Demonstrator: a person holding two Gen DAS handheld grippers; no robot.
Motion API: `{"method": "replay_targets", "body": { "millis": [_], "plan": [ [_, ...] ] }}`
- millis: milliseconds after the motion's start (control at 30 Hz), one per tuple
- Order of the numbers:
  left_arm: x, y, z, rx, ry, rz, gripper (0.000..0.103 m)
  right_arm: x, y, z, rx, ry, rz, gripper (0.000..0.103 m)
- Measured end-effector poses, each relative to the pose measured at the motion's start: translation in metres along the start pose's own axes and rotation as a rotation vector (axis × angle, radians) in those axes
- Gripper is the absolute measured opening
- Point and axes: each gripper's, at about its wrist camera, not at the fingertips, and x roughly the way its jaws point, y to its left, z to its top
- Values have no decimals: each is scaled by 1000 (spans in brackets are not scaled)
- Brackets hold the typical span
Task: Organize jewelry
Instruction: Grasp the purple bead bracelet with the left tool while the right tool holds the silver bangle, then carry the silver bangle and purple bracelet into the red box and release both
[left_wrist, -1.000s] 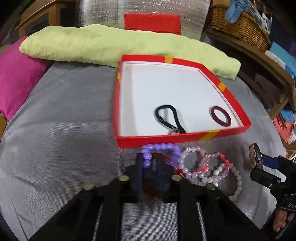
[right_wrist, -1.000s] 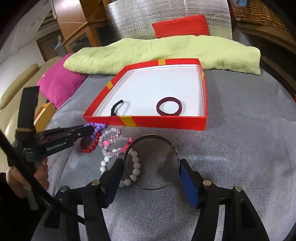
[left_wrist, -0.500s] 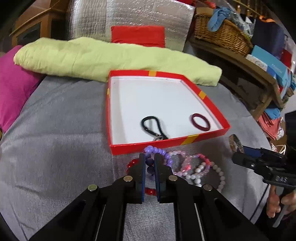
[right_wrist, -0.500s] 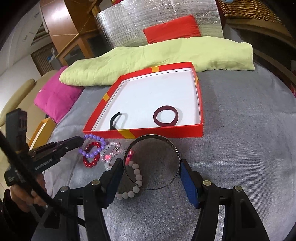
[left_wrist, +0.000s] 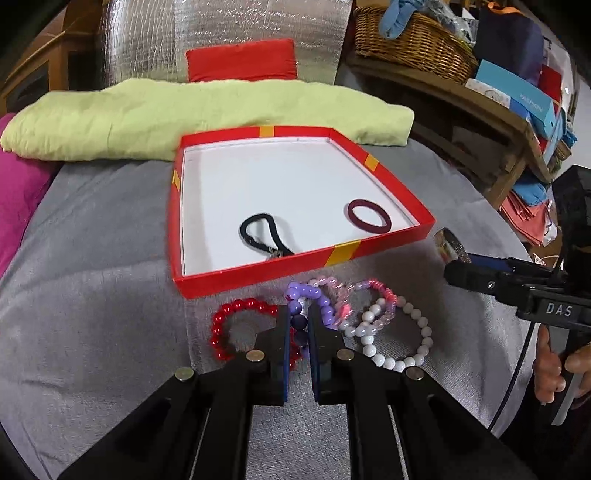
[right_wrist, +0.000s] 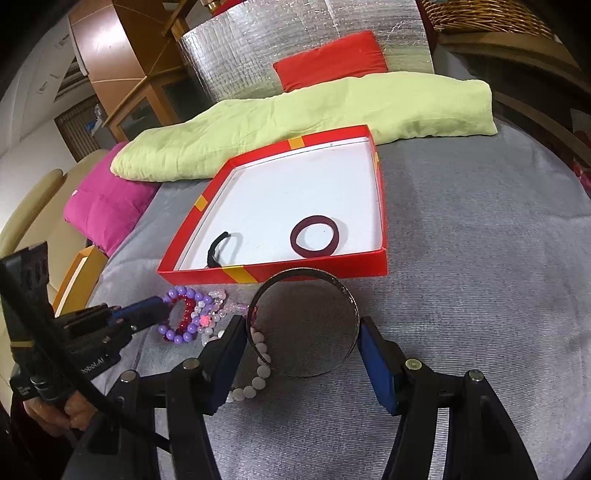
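My left gripper (left_wrist: 298, 314) is shut on a purple bead bracelet (left_wrist: 314, 297) and holds it just above the grey cloth, over a red bead bracelet (left_wrist: 236, 325). Pink (left_wrist: 369, 295) and white (left_wrist: 402, 332) bead bracelets lie beside them. My right gripper (right_wrist: 303, 328) is shut on a silver bangle (right_wrist: 306, 280), held upright in front of the red tray (right_wrist: 332, 266). The tray (left_wrist: 295, 266) holds a black hair tie (left_wrist: 258, 232) and a maroon hair band (left_wrist: 369, 216). The right gripper with the bangle also shows in the left wrist view (left_wrist: 448, 243).
A long green cushion (left_wrist: 184, 118) lies behind the tray, with a magenta pillow (right_wrist: 107, 206) at the left and a red cushion (left_wrist: 242, 61) against silver foil. A wooden shelf with a wicker basket (left_wrist: 413, 40) and boxes stands to the right.
My left gripper closed on the purple bracelet and lifted it back from the pile, uncovering the red bracelet. My right gripper rose slightly with the bangle toward the tray's front wall.
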Motion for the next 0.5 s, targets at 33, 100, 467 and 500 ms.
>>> {"method": "replay_targets", "body": {
  "millis": [33,100,467,500],
  "plan": [
    [1,1,-1,-5,2,3,9,0,0,0,2,-1,0,64],
    [1,1,-2,1,-5,19,9,-1,-1,1,4,-7,-3,64],
    [-26,-5,8,31,-129,-4,9,-11,1,6,11,-60,23,64],
    [-27,-5,9,32,-134,-7,9,-13,2,8,10,-68,26,64]
  ]
}}
